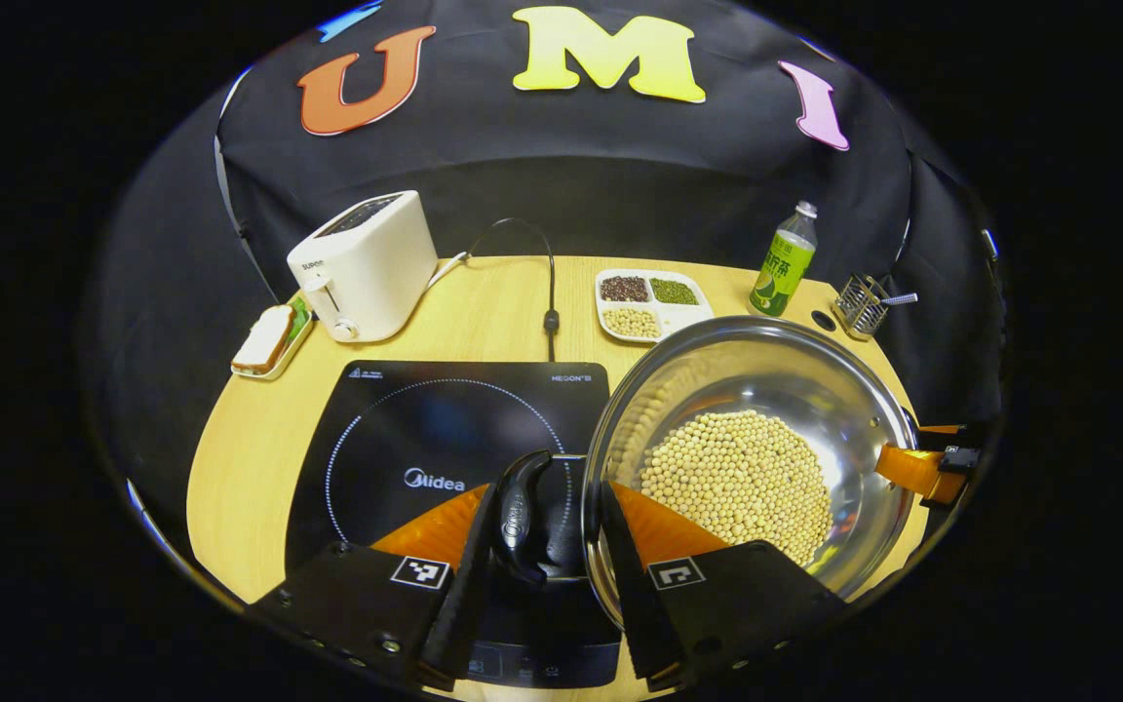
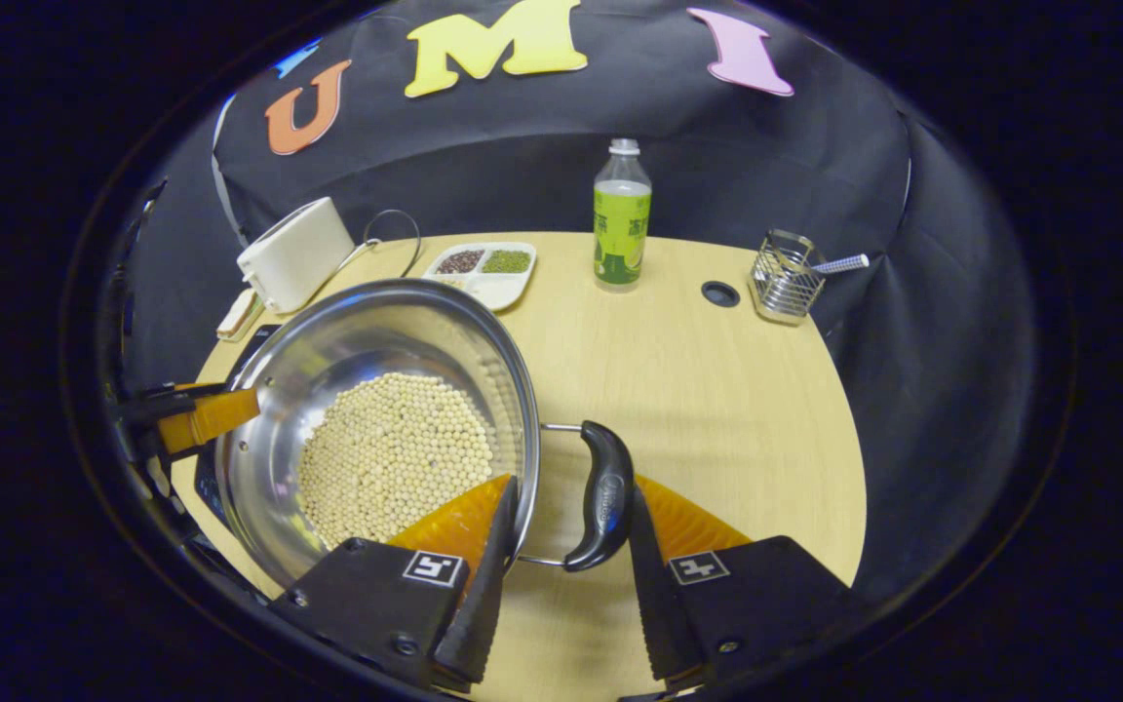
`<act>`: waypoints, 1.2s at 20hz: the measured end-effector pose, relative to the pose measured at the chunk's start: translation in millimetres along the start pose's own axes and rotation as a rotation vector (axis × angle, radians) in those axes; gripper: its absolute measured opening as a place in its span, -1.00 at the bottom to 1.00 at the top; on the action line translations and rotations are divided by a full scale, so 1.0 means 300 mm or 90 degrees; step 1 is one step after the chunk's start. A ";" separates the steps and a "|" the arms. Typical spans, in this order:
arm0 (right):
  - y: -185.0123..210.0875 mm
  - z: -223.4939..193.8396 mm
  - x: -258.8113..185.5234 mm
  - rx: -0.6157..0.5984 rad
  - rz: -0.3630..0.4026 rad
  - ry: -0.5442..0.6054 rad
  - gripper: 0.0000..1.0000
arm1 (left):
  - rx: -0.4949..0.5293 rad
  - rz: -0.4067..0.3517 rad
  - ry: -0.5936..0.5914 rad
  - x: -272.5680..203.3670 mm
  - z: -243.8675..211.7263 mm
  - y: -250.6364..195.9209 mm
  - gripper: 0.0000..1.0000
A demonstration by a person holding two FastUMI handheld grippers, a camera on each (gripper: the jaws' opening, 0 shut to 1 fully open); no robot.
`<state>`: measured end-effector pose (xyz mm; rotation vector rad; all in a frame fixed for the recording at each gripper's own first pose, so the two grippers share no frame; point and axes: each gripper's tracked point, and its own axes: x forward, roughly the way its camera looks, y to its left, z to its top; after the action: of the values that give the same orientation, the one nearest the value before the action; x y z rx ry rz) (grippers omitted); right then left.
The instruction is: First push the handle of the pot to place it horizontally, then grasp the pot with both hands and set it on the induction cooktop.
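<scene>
Left gripper view has the left gripper [image 1: 544, 526] spread apart around one black loop handle [image 1: 520, 517] of the shiny steel pot of pale soybeans [image 1: 747, 458], over the black induction cooktop [image 1: 425, 429]. Right gripper view has the right gripper [image 2: 569, 531] likewise unclenched, straddling the opposite black handle [image 2: 603, 495] above the round wooden table [image 2: 717, 390].

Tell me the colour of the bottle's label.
Green, on the bottle standing at the back of the table; the right gripper view shows it best.

Hidden by the pot [image 2: 376, 409] in the right gripper view: most of the cooktop [image 2: 254, 341]. Too small to make out: the plate's [image 2: 238, 314] contents.
</scene>
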<state>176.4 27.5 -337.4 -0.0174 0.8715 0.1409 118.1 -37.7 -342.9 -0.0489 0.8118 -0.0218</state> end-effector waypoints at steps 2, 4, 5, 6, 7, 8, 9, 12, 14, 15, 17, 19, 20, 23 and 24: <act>0.033 0.015 -0.010 0.000 0.005 -0.004 0.22 | -0.004 0.003 -0.003 -0.011 0.013 0.026 0.18; 0.070 0.030 -0.019 0.000 0.012 -0.009 0.21 | -0.007 0.007 -0.004 -0.021 0.024 0.062 0.18; 0.089 0.033 -0.023 -0.001 0.016 -0.008 0.21 | -0.008 0.008 -0.005 -0.026 0.027 0.085 0.18; 0.110 0.041 -0.027 -0.001 0.019 -0.011 0.21 | -0.008 0.011 -0.007 -0.035 0.031 0.103 0.18; 0.129 0.042 -0.031 -0.004 0.022 -0.010 0.21 | -0.009 0.014 -0.010 -0.040 0.035 0.122 0.18; 0.150 0.048 -0.032 -0.004 0.025 -0.012 0.25 | -0.011 0.018 -0.009 -0.050 0.038 0.144 0.18; 0.171 0.048 -0.033 -0.007 0.028 -0.010 0.25 | -0.012 0.020 -0.010 -0.052 0.039 0.163 0.18; 0.236 0.054 -0.031 -0.005 0.036 -0.007 0.21 | -0.014 0.027 -0.006 -0.064 0.034 0.224 0.18; 0.282 0.053 -0.028 0.001 0.044 -0.005 0.25 | -0.014 0.036 -0.006 -0.072 0.032 0.271 0.18; 0.309 0.048 -0.024 0.003 0.048 -0.001 0.25 | -0.015 0.040 -0.007 -0.073 0.024 0.275 0.18; 0.358 0.040 -0.014 0.002 0.055 0.002 0.21 | -0.019 0.046 -0.003 -0.072 0.012 0.320 0.18; 0.410 0.041 -0.009 -0.001 0.060 0.004 0.21 | -0.022 0.051 0.001 -0.070 0.001 0.369 0.18; 0.434 0.042 -0.006 -0.002 0.061 0.005 0.21 | -0.024 0.053 0.002 -0.070 -0.005 0.393 0.18; 0.498 0.035 0.001 -0.002 0.061 0.009 0.21 | -0.026 0.054 0.005 -0.072 0.007 0.474 0.18; 0.521 0.034 0.005 0.001 0.059 0.013 0.21 | -0.023 0.055 0.007 -0.066 0.011 0.494 0.18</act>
<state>164.7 183.4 -325.3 0.0237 0.8937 0.2271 107.0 111.3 -334.1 -0.0484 0.8239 0.0744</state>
